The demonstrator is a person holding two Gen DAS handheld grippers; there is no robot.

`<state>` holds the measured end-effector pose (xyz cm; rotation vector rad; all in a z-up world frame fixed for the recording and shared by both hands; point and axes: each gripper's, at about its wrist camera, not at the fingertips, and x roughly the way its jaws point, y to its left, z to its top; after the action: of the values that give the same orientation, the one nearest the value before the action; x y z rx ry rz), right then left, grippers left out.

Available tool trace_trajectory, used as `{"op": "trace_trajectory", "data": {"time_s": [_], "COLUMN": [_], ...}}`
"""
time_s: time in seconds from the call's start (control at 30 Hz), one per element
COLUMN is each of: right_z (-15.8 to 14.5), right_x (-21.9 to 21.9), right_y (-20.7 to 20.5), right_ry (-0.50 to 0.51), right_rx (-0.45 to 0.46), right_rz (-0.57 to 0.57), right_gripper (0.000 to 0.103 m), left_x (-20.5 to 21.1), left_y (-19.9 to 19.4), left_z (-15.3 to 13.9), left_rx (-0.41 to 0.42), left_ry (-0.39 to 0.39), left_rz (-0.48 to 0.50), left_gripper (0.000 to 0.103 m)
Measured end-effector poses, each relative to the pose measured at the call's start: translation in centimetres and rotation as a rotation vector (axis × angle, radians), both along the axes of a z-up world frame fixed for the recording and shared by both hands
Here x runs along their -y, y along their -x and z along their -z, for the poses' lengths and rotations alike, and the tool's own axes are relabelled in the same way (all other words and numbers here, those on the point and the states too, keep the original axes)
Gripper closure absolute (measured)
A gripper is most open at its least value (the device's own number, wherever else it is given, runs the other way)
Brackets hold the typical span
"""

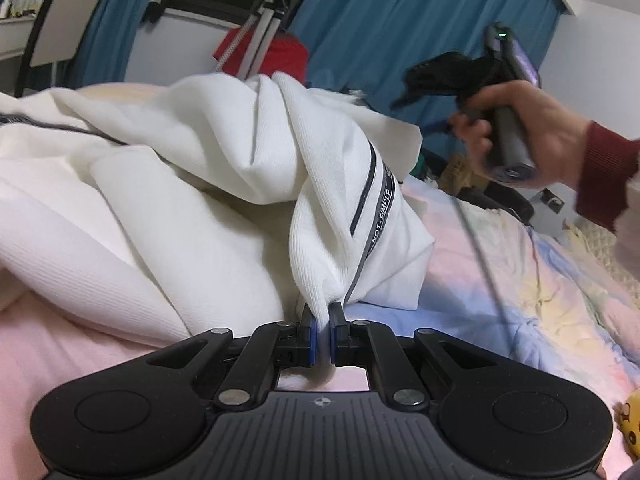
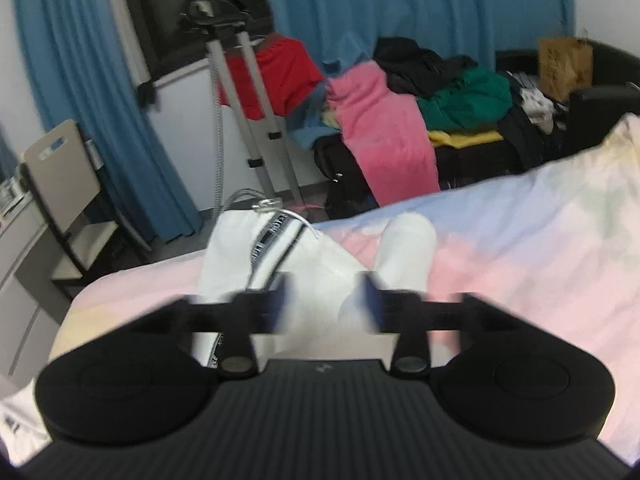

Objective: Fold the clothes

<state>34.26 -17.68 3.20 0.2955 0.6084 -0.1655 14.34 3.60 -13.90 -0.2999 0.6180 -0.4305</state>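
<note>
The white ribbed garment (image 1: 192, 184), heaped on the near left of the bed (image 1: 500, 280), appears soft, light and limp, best taken by a hem or corner: left gripper (image 1: 323, 322) clamps one corner, right gripper (image 2: 326, 300) hangs wide, unladen.

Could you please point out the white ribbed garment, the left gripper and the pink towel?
white ribbed garment (image 1: 332, 184): left wrist view, hanging fold.
left gripper (image 1: 323, 322): left wrist view, between fingertips.
pink towel (image 2: 384, 136): right wrist view, draped middle.
</note>
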Motion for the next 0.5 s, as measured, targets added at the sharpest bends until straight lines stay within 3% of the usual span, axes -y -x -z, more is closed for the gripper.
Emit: {"op": "trace_trajectory", "data": {"time_s": [0.1, 0.23, 0.3, 0.37, 0.43, 0.5], "right_z": [1.1, 3.0, 4.0, 4.2, 4.0, 3.0], "right_x": [-0.4, 0.3, 0.7, 1.1, 1.5, 1.7], "right_y": [-0.6, -2.1, -2.7, -2.2, -1.3, 0.0], "right_ry": [0.03, 0.004, -0.016, -0.025, -0.023, -0.033], "right_rx": [-0.007, -0.04, -0.055, -0.051, -0.039, -0.004], "right_rz": [0.125, 0.137, 0.14, 0.149, 0.147, 0.131], "right_gripper": [0.033, 0.035, 0.046, 0.09, 0.097, 0.098], "left_x": [0.0, -0.2, -0.1, -0.1, 0.1, 0.4], "left_y": [-0.7, -1.0, -1.0, -0.9, -0.6, -0.4], "left_z": [0.7, 1.0, 0.9, 0.4, -0.1, -0.4], "left_rx": [-0.018, -0.022, -0.022, -0.024, -0.01, -0.004], "left_ry": [0.029, 0.05, 0.046, 0.031, 0.016, -0.002], "left_rz": [0.018, 0.026, 0.024, 0.022, 0.021, 0.018], "left_gripper": [0.096, 0.096, 0.096, 0.097, 0.097, 0.097]}}
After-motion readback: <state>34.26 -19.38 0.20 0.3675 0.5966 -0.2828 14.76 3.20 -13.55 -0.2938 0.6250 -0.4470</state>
